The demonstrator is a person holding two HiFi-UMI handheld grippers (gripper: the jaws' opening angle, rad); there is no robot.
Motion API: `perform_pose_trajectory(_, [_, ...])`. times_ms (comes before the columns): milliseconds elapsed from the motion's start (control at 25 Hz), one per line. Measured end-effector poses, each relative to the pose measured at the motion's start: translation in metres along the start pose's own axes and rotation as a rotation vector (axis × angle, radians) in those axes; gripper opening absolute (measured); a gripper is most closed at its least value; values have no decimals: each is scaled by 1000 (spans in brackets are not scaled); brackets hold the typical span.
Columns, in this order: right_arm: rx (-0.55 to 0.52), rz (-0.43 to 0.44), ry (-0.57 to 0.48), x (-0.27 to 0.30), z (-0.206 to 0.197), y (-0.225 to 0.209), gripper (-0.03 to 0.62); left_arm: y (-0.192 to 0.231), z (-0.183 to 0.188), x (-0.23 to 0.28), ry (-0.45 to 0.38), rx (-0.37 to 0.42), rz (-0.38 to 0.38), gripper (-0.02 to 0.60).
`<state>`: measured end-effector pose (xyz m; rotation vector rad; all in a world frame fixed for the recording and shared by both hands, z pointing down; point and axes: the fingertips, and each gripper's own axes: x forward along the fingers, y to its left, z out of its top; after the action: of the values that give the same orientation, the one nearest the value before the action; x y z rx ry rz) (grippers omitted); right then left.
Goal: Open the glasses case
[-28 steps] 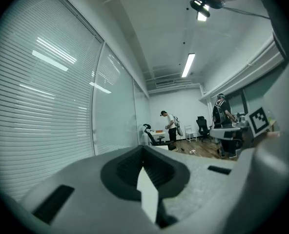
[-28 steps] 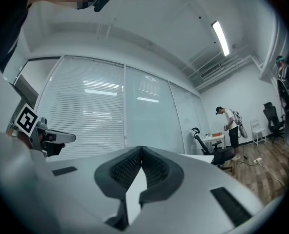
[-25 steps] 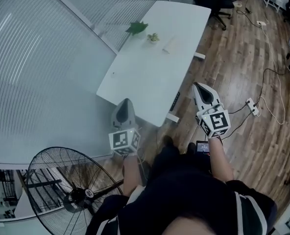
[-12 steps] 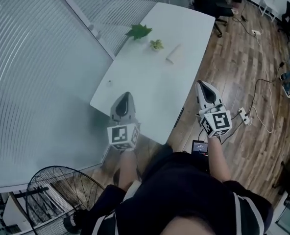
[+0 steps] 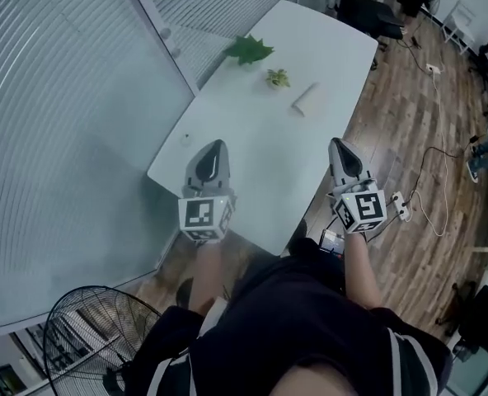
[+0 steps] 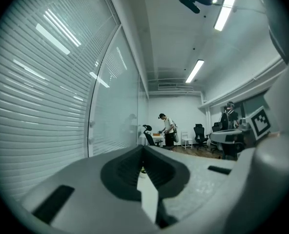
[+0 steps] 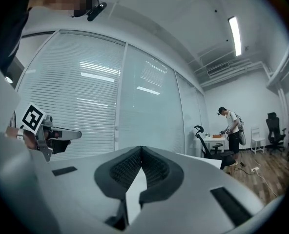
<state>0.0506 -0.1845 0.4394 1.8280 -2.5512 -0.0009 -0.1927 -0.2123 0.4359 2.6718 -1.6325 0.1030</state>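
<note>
The glasses case [image 5: 306,99], a pale oblong, lies toward the far end of the white table [image 5: 260,155], past a small green sprig [image 5: 278,77] and a green leaf [image 5: 248,49]. My left gripper [image 5: 216,145] hovers over the table's near left corner, shut and empty. Level with it, my right gripper [image 5: 338,143] is at the near right edge, also shut with nothing in it. Both are far short of the case. In the left gripper view the jaws [image 6: 143,148] meet at the tips; the right gripper view shows the same [image 7: 141,148].
A glass wall with blinds [image 5: 71,97] runs along the table's left side. A floor fan [image 5: 87,341] stands behind me at the lower left. A power strip with cables [image 5: 401,207] lies on the wood floor at the right. Office chairs [image 5: 363,7] and a person [image 7: 231,126] are beyond the table.
Both grippers have moved forward together toward the table and now reach its near edge. The table looks closer, and the fan has slid back toward the lower left corner.
</note>
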Motion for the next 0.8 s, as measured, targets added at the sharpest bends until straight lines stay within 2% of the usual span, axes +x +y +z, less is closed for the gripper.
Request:
perform_pose_trajectory(400, [3, 91, -15, 35, -5, -10, 23, -3, 4, 8, 24, 6, 43, -2])
perform_pose_trajectory(480, [-3, 106, -10, 40, -10, -14, 169, -4, 6, 9, 27, 13, 49, -2])
perform_pose_trajectory(680, [-43, 103, 28, 60, -32, -29, 184, 0, 4, 7, 42, 19, 74, -2])
perform_pose_trajectory(800, [-152, 117, 76, 76, -49, -35, 183, 8, 1, 0, 53, 22, 101, -2])
